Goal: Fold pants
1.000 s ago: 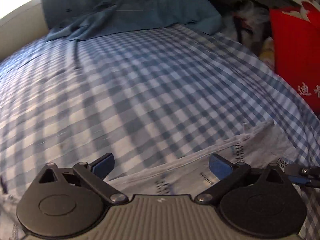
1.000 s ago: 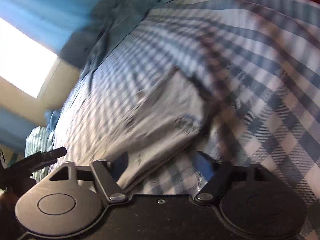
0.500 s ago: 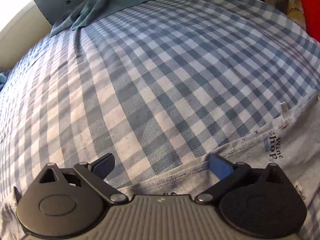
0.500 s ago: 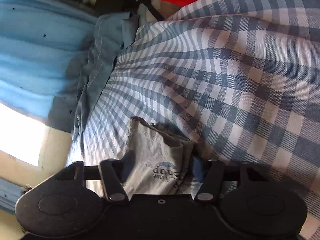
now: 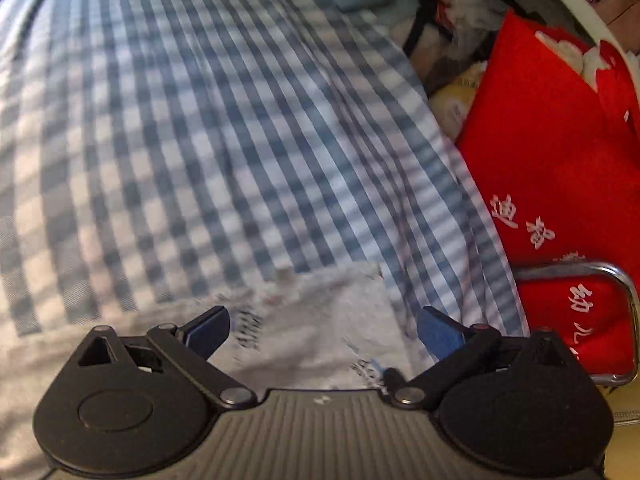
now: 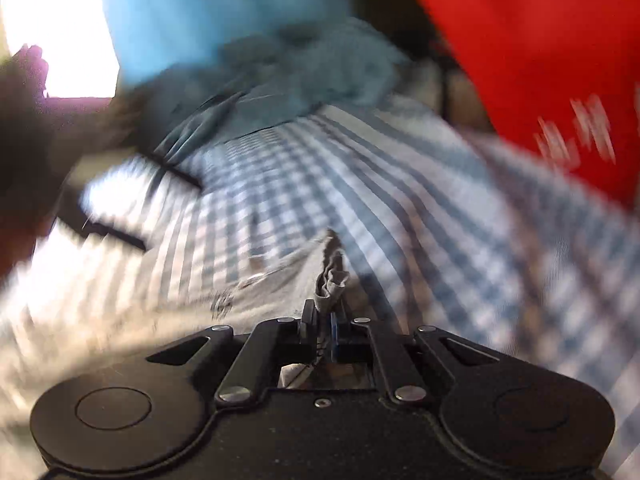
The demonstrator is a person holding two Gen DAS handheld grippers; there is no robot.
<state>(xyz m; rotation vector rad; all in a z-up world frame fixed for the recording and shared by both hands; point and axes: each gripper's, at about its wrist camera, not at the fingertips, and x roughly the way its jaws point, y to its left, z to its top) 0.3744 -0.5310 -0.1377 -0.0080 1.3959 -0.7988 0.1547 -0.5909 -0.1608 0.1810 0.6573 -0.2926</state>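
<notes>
The pants (image 5: 328,292) are light grey with small dark print and lie on a blue-and-white checked bedsheet (image 5: 180,140). My left gripper (image 5: 324,334) hangs open just over one corner of them, and neither blue pad (image 5: 208,328) touches the cloth. In the right wrist view a bunched edge of the pants (image 6: 332,280) sticks up from between the fingers. My right gripper (image 6: 323,324) is closing tight on that edge, with the pads pressed onto the fabric. Both views are blurred by motion.
A red bag with white characters (image 5: 560,168) stands at the bed's right side, with a chrome tube frame (image 5: 624,292) in front of it. Crumpled blue cloth (image 6: 280,80) lies at the far end of the bed, below a bright window (image 6: 52,28).
The right jaws went from wide apart around the folded pants to closed on their edge, and that gripper rolled. The left gripper swung right to the pants' corner and stayed open.
</notes>
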